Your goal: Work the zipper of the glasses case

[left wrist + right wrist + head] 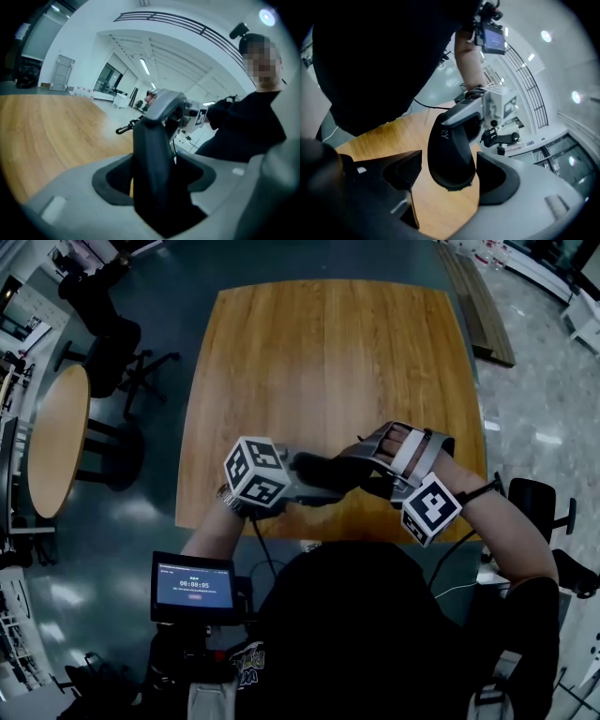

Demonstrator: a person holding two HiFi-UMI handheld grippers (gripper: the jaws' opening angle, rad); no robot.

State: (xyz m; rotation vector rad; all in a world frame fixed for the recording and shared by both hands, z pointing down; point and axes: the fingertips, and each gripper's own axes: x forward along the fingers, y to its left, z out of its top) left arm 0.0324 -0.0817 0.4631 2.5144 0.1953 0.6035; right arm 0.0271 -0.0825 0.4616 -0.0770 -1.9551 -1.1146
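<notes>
A black zippered glasses case (328,472) is held in the air over the near edge of the wooden table (328,352), between my two grippers. My left gripper (298,465) comes in from the left and is shut on one end of the case (152,178), which fills the gap between its jaws. My right gripper (361,460) reaches in from the right. In the right gripper view the other, rounded end of the case (450,159) lies between the wide jaws of this gripper (445,176), with wood showing beside it. A small black clip (123,129) hangs off the far end.
A small screen (194,587) sits below the table's near edge at my left. A round wooden table (56,442) and a black office chair (108,334) stand at the left, another chair (539,502) at the right, and a wooden bench (478,306) at the far right.
</notes>
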